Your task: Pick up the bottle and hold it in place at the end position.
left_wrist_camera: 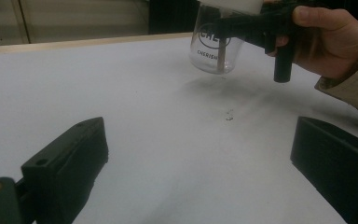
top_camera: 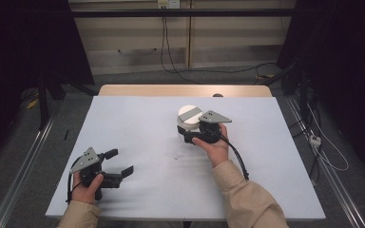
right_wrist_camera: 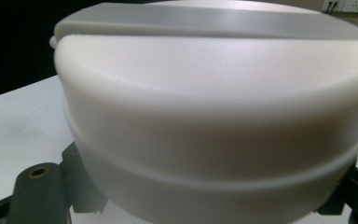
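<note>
A clear jar (left_wrist_camera: 212,46) with dark lettering and a white lid (top_camera: 190,115) hangs just above the white table top (top_camera: 138,123), right of centre, casting a shadow beneath it. My right gripper (top_camera: 186,133) is shut on the jar just under the lid, which looms close in the right gripper view (right_wrist_camera: 214,116) with a black jaw at each lower side. My left gripper (top_camera: 122,161) rests at the table's front left. It is open, with only bare table between its jaws (left_wrist_camera: 196,154).
A tiny dark speck (top_camera: 176,157) lies on the table between the two grippers. The wooden table edge (top_camera: 185,90) runs along the far side. Cables (top_camera: 328,156) and metal rails lie on the floor around the table.
</note>
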